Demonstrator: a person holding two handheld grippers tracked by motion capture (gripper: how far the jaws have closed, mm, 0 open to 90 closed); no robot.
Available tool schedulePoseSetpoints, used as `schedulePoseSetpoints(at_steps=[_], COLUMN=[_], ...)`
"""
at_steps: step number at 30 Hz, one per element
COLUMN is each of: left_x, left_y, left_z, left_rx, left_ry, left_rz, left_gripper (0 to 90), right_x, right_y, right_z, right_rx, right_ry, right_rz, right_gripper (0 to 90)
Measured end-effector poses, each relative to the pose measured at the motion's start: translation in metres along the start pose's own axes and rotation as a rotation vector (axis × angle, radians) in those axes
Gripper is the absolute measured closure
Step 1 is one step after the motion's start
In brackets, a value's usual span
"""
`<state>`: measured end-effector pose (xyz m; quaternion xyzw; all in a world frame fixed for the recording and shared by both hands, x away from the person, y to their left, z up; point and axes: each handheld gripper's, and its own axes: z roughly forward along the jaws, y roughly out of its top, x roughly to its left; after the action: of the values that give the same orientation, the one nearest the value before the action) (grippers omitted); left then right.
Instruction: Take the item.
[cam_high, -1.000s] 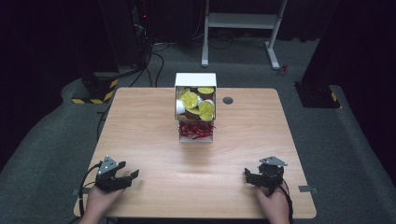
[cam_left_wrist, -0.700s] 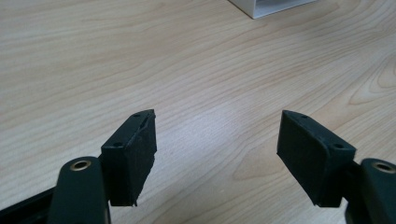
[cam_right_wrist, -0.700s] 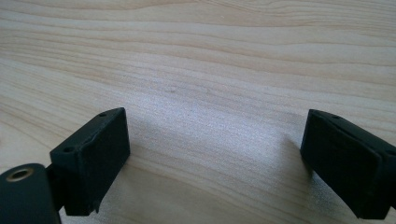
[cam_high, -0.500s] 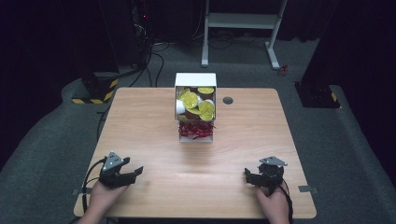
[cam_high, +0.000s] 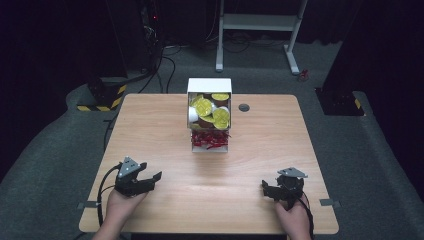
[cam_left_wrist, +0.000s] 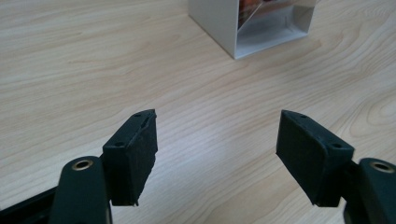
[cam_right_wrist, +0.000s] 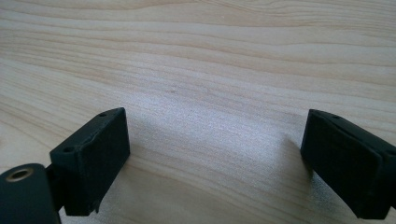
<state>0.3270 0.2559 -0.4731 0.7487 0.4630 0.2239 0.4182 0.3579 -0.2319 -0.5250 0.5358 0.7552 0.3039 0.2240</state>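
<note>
Since the earlier frames: left gripper swung to aim toward one o'clock, nose now pointing at the box; right gripper unchanged in place.

White box standing mid-table, slightly toward twelve o'clock, open face up and toward the near edge, packed with yellow-lidded cups in the upper part and red shredded filler at the lower end. In the left gripper view, a corner of that box at about one o'clock, well apart from the jaws. Nothing lifted out, nothing lying loose on the table beside it.

Left gripper at about seven o'clock from the box, jaws spread wide, nothing between them but bare wood. Right gripper at about five o'clock from the box, jaws likewise parted and empty, low over the tabletop, facing plain grain.

Judged from this: work barely begun. No contact with box or cups yet. Left still to do: the whole approach, the grasp and whatever handling of the contents follows. Small dark round grommet at three o'clock of the box, untouched.
</note>
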Motion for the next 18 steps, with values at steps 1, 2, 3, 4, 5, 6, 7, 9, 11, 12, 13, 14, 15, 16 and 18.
schedulePoseSetpoints(at_steps=[1,2,3,4,5,6,7,9,11,12,13,14,15,16,18], left_x=[-0.001,-0.003,-0.006,-0.009,-0.009,-0.012,-0.013,-0.014,-0.014,-0.014,-0.014,-0.013,-0.013,-0.013,-0.013], left_y=[0.001,0.004,0.006,0.009,0.009,0.014,0.016,0.021,0.023,0.026,0.027,0.028,0.028,0.028,0.031], left_z=[0.0,0.0,-0.001,-0.001,-0.001,-0.001,-0.002,-0.002,-0.002,-0.001,0.0,0.002,0.002,0.004,0.009], left_rx=[-0.007,-0.015,-0.021,-0.023,-0.023,-0.028,-0.031,-0.039,-0.041,-0.047,-0.052,-0.052,-0.052,-0.053,-0.056], left_ry=[0.001,-0.003,-0.007,-0.005,-0.005,-0.01,-0.011,-0.019,-0.021,-0.026,-0.031,-0.035,-0.035,-0.034,-0.045], left_rz=[0.0,0.001,-0.007,0.005,0.005,0.026,0.036,0.042,0.042,0.049,0.045,0.044,0.044,0.045,0.045], left_gripper=[29.5,29.5,29.4,29.3,29.3,29.4,29.3,29.3,29.4,29.4,29.4,29.5,29.5,29.5,29.5], right_x=[0.0,0.0,0.0,0.0,0.0,0.0,0.0,0.0,0.0,0.0,0.0,0.0,-0.001,-0.001,-0.001], right_y=[0.0,0.0,0.0,0.0,0.0,0.0,0.0,0.0,0.0,0.0,0.0,0.0,0.0,0.0,0.0], right_z=[0.0,0.0,0.0,0.0,0.0,0.0,0.0,0.0,0.0,0.0,0.0,0.0,0.0,0.0,0.0], right_rx=[-0.001,0.0,0.0,0.001,0.001,0.001,0.002,0.001,0.001,0.001,0.001,0.002,0.003,0.003,0.003], right_ry=[0.0,0.0,0.0,0.002,0.003,0.003,0.003,0.004,0.004,0.007,0.008,0.009,0.009,0.009,0.011], right_rz=[-0.003,-0.003,-0.002,-0.002,-0.002,-0.002,-0.002,-0.004,-0.004,-0.006,-0.007,-0.005,-0.009,-0.009,-0.013], right_gripper=[7.9,7.9,7.9,7.7,7.7,7.7,7.7,7.7,7.7,7.7,7.7,7.7,7.7,7.7,7.7])
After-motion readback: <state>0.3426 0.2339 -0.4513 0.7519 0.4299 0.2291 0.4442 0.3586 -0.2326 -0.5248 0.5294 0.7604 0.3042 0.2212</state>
